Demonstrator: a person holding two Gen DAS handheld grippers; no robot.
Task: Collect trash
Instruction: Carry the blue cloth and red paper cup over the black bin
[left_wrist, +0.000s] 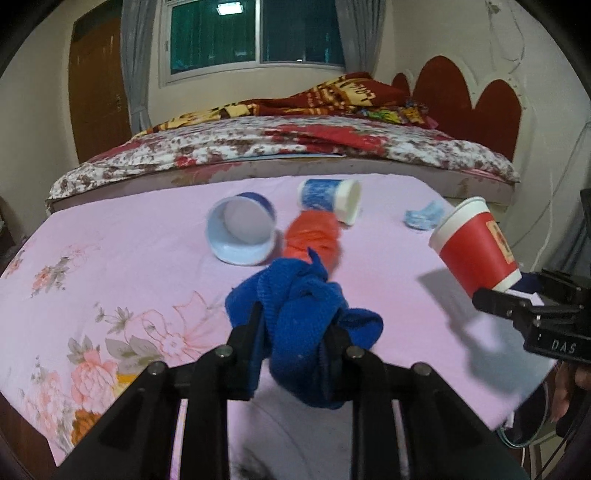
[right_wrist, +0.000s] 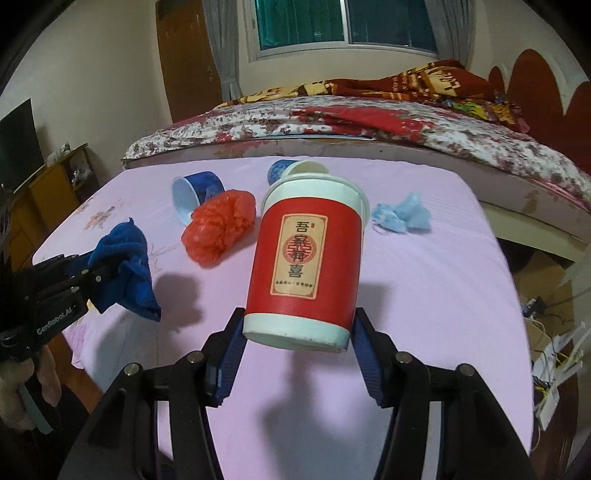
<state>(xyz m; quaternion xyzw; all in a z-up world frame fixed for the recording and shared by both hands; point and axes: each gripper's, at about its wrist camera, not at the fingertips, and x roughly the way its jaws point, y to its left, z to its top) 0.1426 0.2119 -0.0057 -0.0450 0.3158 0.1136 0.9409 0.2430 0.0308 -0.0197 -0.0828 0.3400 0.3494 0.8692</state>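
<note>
The right gripper has its jaws pinching the white base of a red paper cup, held clear above the pink floral cloth that covers the desk. The cup's long axis runs away from the camera, tilted, with its white rim pointing up and toward the bed. The left gripper has its jaws pressed together on a crumpled blue cloth, which hangs above the desk. Lying on the desk are a crumpled red plastic bag, a blue cup on its side with its mouth toward the camera, a second blue cup also tipped over, and a crumpled light-blue face mask.
</note>
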